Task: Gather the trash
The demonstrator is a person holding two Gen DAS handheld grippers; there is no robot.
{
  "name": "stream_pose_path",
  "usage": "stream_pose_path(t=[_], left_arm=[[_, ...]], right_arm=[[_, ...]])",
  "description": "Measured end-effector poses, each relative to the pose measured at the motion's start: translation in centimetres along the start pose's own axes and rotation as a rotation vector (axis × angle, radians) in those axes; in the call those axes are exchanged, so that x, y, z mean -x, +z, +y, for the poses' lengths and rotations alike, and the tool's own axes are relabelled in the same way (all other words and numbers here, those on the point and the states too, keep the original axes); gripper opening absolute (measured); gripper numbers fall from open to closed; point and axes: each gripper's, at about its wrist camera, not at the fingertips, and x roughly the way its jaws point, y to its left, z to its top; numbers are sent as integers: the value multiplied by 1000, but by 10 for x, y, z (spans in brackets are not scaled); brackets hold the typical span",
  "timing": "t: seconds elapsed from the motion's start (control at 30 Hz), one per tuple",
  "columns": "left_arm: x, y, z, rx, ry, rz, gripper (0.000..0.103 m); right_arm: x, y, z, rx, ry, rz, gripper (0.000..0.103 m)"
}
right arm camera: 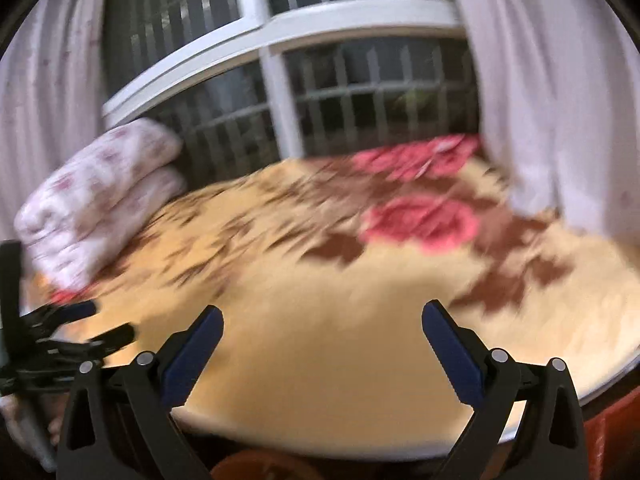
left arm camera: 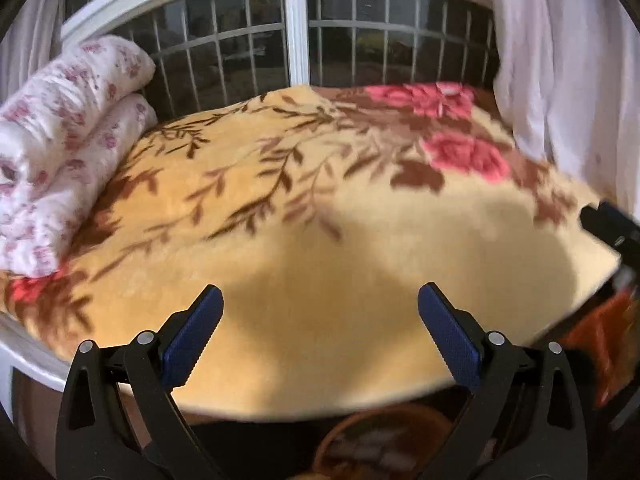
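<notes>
No trash shows on the yellow floral blanket (left arm camera: 320, 240) in either view; it also shows blurred in the right wrist view (right arm camera: 340, 340). My left gripper (left arm camera: 320, 304) is open and empty above the blanket's near edge. My right gripper (right arm camera: 322, 322) is open and empty over the same edge. A round brown basket (left arm camera: 380, 440) sits below the bed edge under the left gripper; its reddish rim (right arm camera: 252, 466) shows in the right wrist view. The left gripper appears at the left of the right wrist view (right arm camera: 104, 324), and a black part of the right tool at the right edge of the left view (left arm camera: 612, 228).
A folded white quilt with pink flowers (left arm camera: 68, 152) lies at the blanket's left end. A barred window (left arm camera: 296, 40) stands behind the bed, with white curtains (left arm camera: 568, 80) at the sides. An orange-red object (left arm camera: 608, 344) sits low on the right.
</notes>
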Motion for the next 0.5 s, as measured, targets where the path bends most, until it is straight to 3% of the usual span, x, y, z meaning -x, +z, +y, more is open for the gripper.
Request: stream_pose_path(t=[0.13, 0.37, 0.5], left_arm=[[-35, 22, 5, 40, 31, -29, 95], [-79, 34, 15, 63, 38, 10, 95], [-102, 40, 16, 39, 55, 14, 95]], right_arm=[[-26, 6, 9, -31, -94, -52, 98], [-68, 2, 13, -40, -166, -92, 98], [-105, 2, 15, -28, -162, -30, 98]])
